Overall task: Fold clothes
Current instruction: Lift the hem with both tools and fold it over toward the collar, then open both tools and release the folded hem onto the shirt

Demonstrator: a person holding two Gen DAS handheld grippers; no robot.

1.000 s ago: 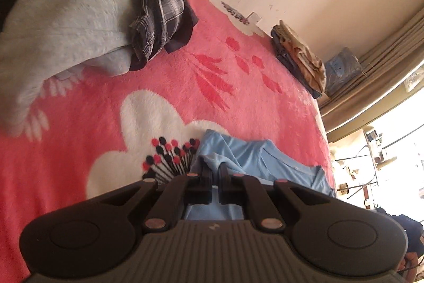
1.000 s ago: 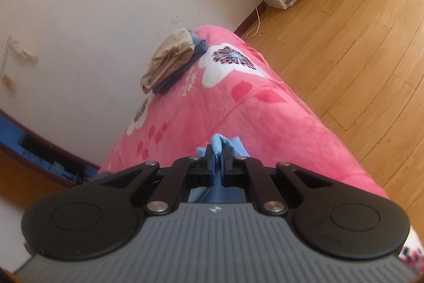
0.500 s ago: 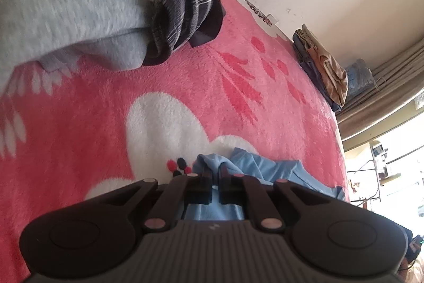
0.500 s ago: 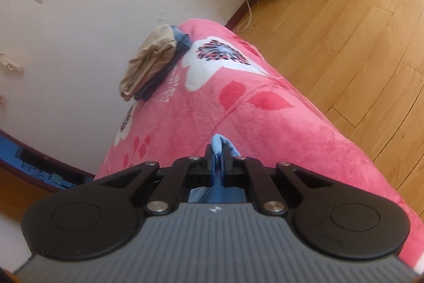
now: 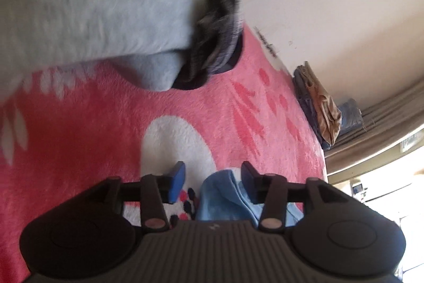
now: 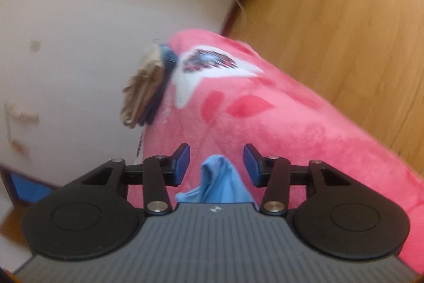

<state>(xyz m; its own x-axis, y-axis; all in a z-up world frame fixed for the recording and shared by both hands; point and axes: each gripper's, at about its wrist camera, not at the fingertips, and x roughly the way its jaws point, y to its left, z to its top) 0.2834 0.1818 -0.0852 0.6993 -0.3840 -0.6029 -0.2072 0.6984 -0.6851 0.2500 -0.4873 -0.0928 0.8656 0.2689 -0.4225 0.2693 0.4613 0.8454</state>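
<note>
— Opening now, both of them: left gripper [image 5: 212, 178] with jaws parting, right gripper [image 6: 216, 163] likewise. Clamped tight on the light blue shirt [image 5: 225, 192] a second ago, pads pinching folds of it.

— And the shirt itself?

— Lying between the pads in each view, gripped by neither. In the left view, bunched up on the pink blanket [image 5: 92, 137], leaning against the right-hand pad, clear of the left-hand one. In the right view, standing up as a small peak [image 6: 217, 177] midway between the fingers, apart from both pads.

— Anything else different?

— Lower and closer to the blanket than before. White flower print [image 5: 175, 142] much bigger in the left view, black and red dots at its centre now half hidden behind the fingers. Grey fleece pile [image 5: 92, 4] filling the top left, blurred, with the plaid garment [image 5: 220, 44] at its edge.

— And farther off?

— Stack of folded tan and dark blue clothes [image 5: 318, 108] at the far end of the blanket by the wall, same spot as earlier; also seen in the right view [image 6: 148, 92], blurred. Wooden floor [image 6: 357, 17] off to the right.
</note>
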